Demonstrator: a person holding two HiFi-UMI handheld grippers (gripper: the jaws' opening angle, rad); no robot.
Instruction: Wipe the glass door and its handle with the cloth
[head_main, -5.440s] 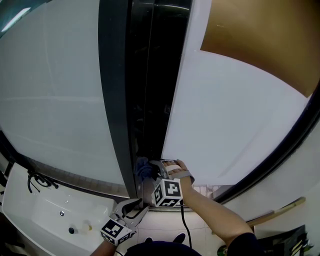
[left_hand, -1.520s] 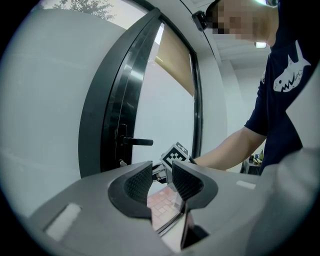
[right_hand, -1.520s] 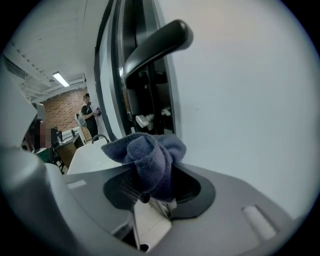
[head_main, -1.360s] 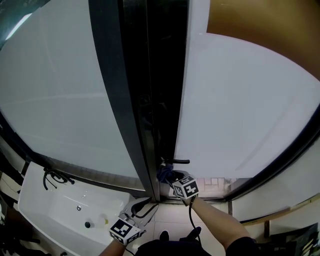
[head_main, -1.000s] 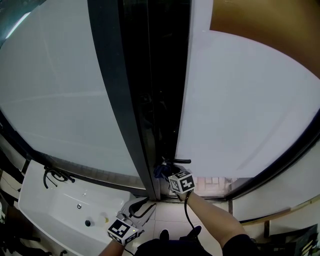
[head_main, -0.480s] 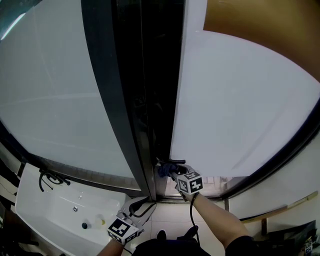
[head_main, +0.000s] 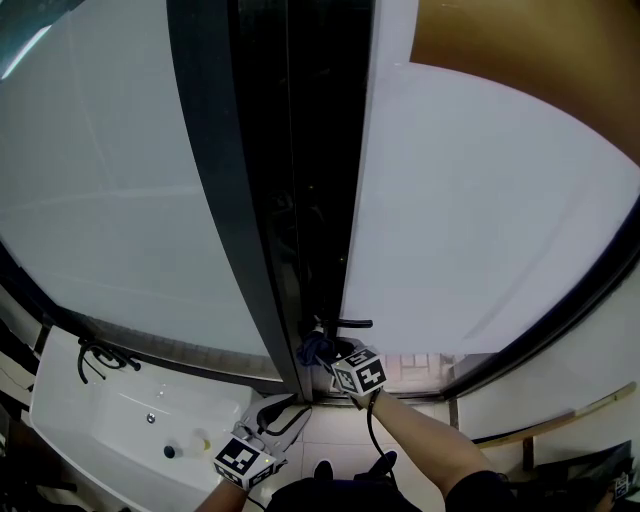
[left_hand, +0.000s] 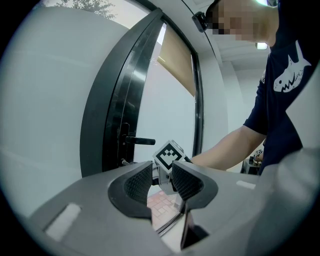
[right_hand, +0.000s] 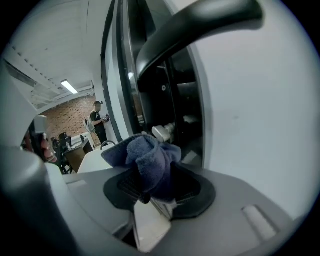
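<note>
Right gripper (head_main: 327, 353): jaws clamped on a bunched dark blue cloth (right_hand: 148, 161), which bulges out past the fingertips.
Cloth position: just under the black lever handle (head_main: 351, 323) at the door's edge. A silver lock cylinder (right_hand: 162, 132) sits just beyond the fingers. I cannot tell whether the cloth touches either one.
Left gripper (left_hand: 162, 182): jaws a narrow gap apart with nothing between them. It is held low, well short of the door and aimed towards the right gripper.
Glass door (head_main: 480, 240): a frosted white pane right of the right fingers, edged by a black frame (head_main: 215, 200) on their left.
Blind (head_main: 520, 60): tan, high above both grippers.
Washbasin (head_main: 75, 425): white, with a black tap (head_main: 95, 358), left of the left fingers.
Floor (head_main: 335, 440): pale tiles beneath both grippers.
Far room: a brick wall (right_hand: 75, 117) and a standing person (right_hand: 98, 121) beyond the cloth.
</note>
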